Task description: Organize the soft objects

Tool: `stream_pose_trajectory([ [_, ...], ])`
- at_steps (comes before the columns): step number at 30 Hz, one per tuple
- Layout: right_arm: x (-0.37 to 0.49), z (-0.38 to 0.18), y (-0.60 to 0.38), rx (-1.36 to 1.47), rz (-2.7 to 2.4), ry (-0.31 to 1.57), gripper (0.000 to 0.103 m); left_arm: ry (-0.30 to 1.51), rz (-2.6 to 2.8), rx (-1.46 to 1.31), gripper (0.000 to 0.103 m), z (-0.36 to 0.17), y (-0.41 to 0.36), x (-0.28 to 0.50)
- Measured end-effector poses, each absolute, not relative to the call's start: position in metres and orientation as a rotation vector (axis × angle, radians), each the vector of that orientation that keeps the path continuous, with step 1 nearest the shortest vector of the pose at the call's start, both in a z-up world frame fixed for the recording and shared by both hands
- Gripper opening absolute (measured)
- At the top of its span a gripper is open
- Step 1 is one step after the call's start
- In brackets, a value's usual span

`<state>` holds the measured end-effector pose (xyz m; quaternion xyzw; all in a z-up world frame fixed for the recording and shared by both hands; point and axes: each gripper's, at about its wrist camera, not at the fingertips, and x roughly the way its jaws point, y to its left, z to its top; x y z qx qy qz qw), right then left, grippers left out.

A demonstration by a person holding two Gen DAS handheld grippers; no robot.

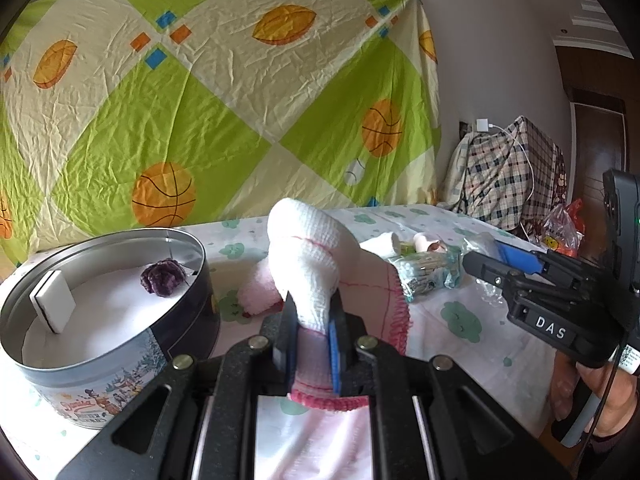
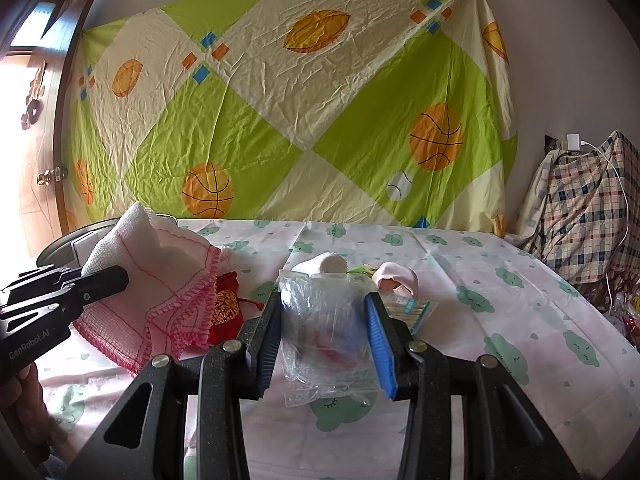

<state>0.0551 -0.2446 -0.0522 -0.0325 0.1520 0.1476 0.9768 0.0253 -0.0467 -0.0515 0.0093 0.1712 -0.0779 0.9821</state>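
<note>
- Left wrist view: your left claw (image 1: pixel 314 320) is clamped on a white cloth with pink stitched edges (image 1: pixel 316 264), which bunches up above the fingertips and drapes to the right.
- The round tin (image 1: pixel 176 320) sits just left of the claw on the bed (image 1: pixel 460 320); inside it are a white block (image 1: pixel 54 300) and a dark purple lump (image 1: pixel 162 278).
- Your right claw (image 1: pixel 508 266) shows at the right edge.
- Right wrist view: your right claw (image 2: pixel 326 344) grips a crumpled clear plastic bag (image 2: pixel 324 332) between its blue pads (image 2: pixel 380 348).
- The cloth (image 2: pixel 160 280) hangs in the left claw (image 2: pixel 116 278) at the left, partly covering a red pouch (image 2: pixel 228 312).
</note>
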Motion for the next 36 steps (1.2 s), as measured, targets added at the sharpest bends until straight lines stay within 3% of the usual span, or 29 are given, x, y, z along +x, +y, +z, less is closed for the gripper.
stream_pose_trajectory([
  [36, 0.041, -0.049, -0.248, -0.055, 0.261, 0.203, 0.043, 0.236, -0.094, 0.015, 0.010, -0.048, -0.035, 0.006],
])
